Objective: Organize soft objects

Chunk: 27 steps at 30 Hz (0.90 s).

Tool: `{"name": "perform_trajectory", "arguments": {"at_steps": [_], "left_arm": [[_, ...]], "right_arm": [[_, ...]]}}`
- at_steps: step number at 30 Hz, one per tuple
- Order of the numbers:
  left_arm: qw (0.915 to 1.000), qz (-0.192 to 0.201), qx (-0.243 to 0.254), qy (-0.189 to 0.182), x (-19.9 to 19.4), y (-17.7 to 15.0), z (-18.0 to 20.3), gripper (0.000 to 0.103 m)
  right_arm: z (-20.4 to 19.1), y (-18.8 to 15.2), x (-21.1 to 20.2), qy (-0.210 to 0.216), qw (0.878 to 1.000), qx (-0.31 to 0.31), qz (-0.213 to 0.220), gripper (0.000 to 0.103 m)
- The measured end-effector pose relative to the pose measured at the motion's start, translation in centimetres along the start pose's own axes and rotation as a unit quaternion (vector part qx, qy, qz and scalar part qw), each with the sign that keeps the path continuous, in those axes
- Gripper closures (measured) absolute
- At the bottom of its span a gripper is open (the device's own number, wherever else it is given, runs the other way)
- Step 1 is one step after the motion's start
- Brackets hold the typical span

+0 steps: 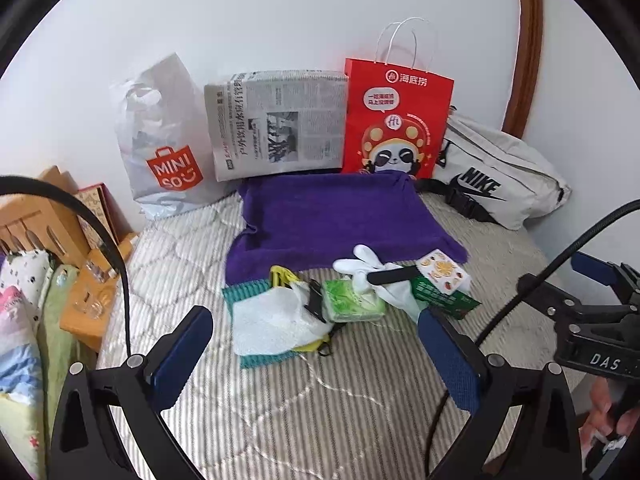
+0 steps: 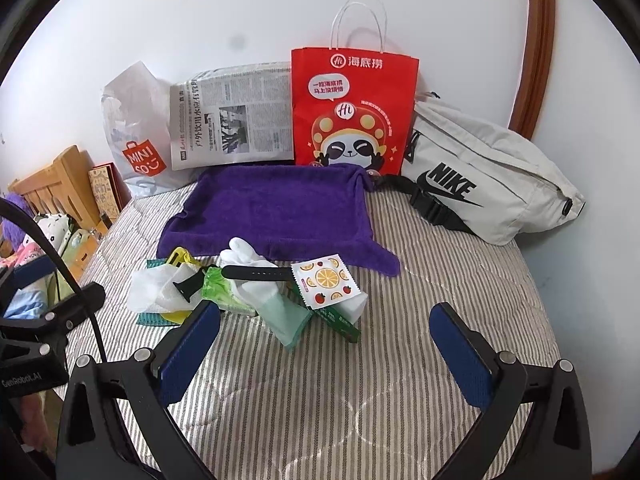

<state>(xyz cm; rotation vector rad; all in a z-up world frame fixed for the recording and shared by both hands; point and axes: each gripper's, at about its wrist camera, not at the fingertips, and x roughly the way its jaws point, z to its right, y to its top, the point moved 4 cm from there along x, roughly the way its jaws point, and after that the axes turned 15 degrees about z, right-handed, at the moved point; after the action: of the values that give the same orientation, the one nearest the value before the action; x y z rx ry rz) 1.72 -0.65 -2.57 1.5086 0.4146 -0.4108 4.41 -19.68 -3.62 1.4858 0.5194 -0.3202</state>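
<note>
1. Nearest the cameras, the left gripper [image 1: 316, 354] and the right gripper [image 2: 326, 354] are hovering over a striped quilt [image 2: 320, 392], each with its blue-padded jaws spread wide and gripping nothing.
2. Just beyond the fingers, a small heap of soft objects is lying on the quilt: a white glove [image 2: 256, 276] with a black strap [image 2: 256, 273] crossing it, a green tissue pack [image 1: 352, 300], crumpled white wrap [image 1: 272, 320] over a teal cloth [image 1: 244, 292], and a fruit-print packet [image 2: 326, 282] resting on a green box [image 2: 340, 322].
3. Behind the heap, a purple towel [image 2: 276, 208] is spreading flat, its near edge touching the pile.
4. Along the far wall, left to right, a white Miniso bag [image 1: 160, 140], a newspaper-wrapped bundle [image 1: 276, 124], a red paper bag [image 2: 354, 112] and a grey Nike waist bag [image 2: 488, 180] are standing or leaning.
5. At far left, a wooden headboard [image 2: 52, 188] is showing beside patterned bedding.
</note>
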Motion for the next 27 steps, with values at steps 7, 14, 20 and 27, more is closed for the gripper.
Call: {"name": "perform_trajectory", "arguments": {"at_steps": [7, 14, 20, 27], "left_arm": [[0.9994, -0.013, 0.016, 0.027, 2.4, -0.9, -2.0, 0.000], [0.9987, -0.042, -0.013, 0.025, 5.7, -3.5, -5.1, 0.000], [0.9984, -0.052, -0.001, 0.023, 8.2, -5.1, -6.0, 0.000], [0.9983, -0.056, 0.006, 0.010, 10.8, -6.1, -5.9, 0.000]], "right_arm": [[1.0, -1.5, 2.1, -0.015, 1.000, 0.006, -0.014, 0.000], [1.0, -2.9, 4.6, -0.020, 0.999, 0.000, -0.036, 0.000], [0.8, -3.9, 6.3, -0.021, 0.998, -0.004, -0.055, 0.000], [0.6, -5.3, 8.3, -0.020, 0.996, -0.005, -0.085, 0.000]]}}
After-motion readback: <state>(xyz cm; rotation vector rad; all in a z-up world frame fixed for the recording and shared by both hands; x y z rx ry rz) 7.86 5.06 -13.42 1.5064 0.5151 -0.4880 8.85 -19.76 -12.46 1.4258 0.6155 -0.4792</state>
